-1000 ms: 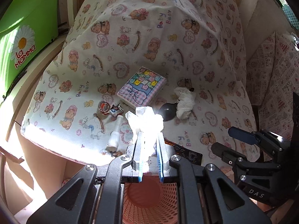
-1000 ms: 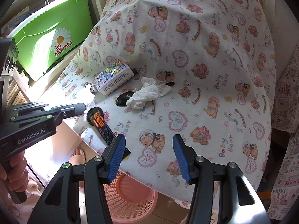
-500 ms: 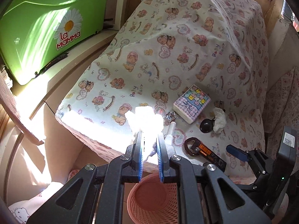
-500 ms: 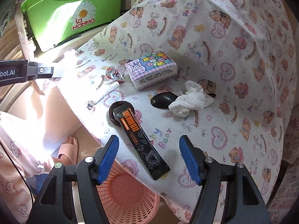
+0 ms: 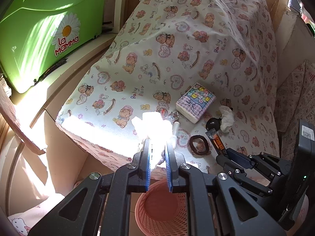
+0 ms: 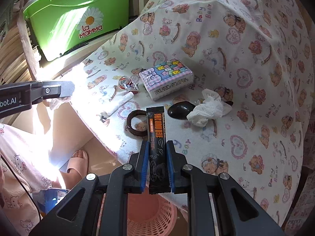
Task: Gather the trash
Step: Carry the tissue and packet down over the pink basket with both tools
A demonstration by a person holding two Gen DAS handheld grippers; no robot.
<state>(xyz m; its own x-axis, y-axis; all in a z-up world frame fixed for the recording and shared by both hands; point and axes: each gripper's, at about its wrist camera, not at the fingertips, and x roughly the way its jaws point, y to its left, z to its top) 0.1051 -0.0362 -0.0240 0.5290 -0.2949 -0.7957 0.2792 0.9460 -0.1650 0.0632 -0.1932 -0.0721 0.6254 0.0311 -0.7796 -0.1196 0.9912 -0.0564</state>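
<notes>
My left gripper (image 5: 158, 145) is shut on a crumpled white tissue (image 5: 151, 123), held in bright sun above the pink mesh basket (image 5: 141, 216) that stands on the floor below the table edge. My right gripper (image 6: 157, 145) is closing on a black sachet with orange print (image 6: 156, 122); its blue pads press the sachet's near end, which overhangs the table edge. The basket (image 6: 149, 216) also shows under the right gripper. A second crumpled tissue (image 6: 208, 110) lies on a black spoon (image 6: 179, 111) further in.
On the teddy-bear tablecloth (image 6: 246, 49) lie a brown hair tie (image 6: 135, 125), a white tube (image 6: 120, 104), a small wrapper (image 6: 128, 84) and a tissue pack (image 6: 167, 78). A green bin (image 6: 78, 15) stands at the far left. A person's slippered foot (image 6: 78, 161) is beside the basket.
The right gripper moved in over the black sachet and its open jaws closed onto it. The left gripper carried the tissue back from the table to above the basket.
</notes>
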